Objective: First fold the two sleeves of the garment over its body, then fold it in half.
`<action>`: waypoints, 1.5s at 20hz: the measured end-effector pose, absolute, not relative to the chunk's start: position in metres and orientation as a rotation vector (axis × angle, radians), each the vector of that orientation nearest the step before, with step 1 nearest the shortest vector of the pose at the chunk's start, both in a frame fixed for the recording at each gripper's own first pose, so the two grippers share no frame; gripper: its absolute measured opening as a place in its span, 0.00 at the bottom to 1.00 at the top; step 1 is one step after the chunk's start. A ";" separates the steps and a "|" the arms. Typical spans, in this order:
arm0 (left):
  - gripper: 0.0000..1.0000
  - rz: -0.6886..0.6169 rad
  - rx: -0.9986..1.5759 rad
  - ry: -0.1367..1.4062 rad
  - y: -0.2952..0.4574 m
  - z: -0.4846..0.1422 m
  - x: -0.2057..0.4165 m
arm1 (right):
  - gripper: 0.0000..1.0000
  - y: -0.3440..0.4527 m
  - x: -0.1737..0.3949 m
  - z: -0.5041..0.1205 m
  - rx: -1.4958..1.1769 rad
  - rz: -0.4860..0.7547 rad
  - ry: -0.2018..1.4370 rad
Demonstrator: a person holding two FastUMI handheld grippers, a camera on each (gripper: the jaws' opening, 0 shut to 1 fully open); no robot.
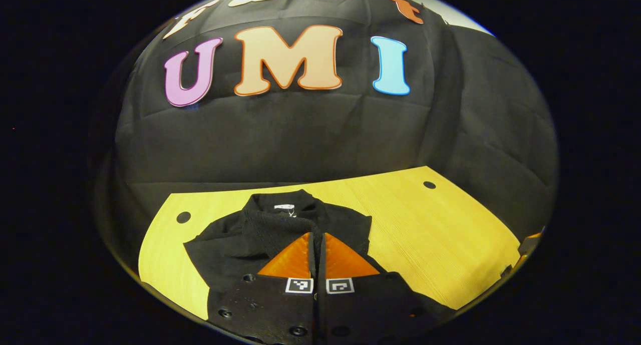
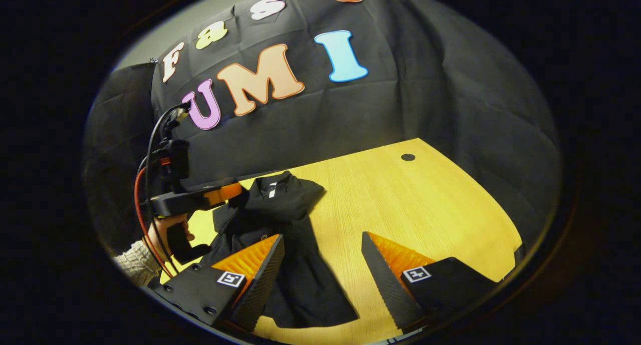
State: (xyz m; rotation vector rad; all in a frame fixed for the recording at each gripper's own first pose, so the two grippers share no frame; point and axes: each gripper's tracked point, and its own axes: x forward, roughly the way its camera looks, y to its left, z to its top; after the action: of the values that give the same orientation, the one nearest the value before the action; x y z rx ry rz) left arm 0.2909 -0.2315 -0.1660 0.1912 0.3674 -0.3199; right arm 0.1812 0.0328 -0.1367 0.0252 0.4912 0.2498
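I see the black garment [image 2: 288,245] lying rumpled on the yellow table [image 2: 425,205], toward its left side. My left gripper [image 1: 317,245] has its fingers pressed together over the cloth — whether they pinch any, I cannot tell. My right gripper [image 2: 320,257] stands spread apart — above the garment's near edge.

Bare table [image 2: 425,205] from your right gripper's [image 2: 320,255] 12 to 3 o'clock; garment [image 2: 290,220] (left gripper [image 2: 235,190] over it) blocks 10.

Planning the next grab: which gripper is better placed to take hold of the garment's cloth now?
Right. The right gripper hangs open with the black garment partly between its fingers. The left gripper is shut, so it would have to open first.
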 end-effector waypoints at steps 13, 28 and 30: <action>0.00 -0.414 0.259 0.456 -0.343 -0.235 0.333 | 0.99 0.020 0.201 -0.155 0.025 0.286 0.553; 0.52 -0.520 0.190 0.421 -0.374 -0.226 0.328 | 0.98 0.007 0.220 -0.168 0.050 0.275 0.586; 0.83 -0.488 0.219 0.398 -0.365 -0.217 0.330 | 0.98 0.012 0.221 -0.168 0.032 0.291 0.581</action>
State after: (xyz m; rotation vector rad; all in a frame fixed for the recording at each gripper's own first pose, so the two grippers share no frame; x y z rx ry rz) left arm 0.3304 -0.3651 -0.2173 0.2190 0.3978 -0.4875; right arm 0.2213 0.0118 -0.1678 0.0322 0.5812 0.2912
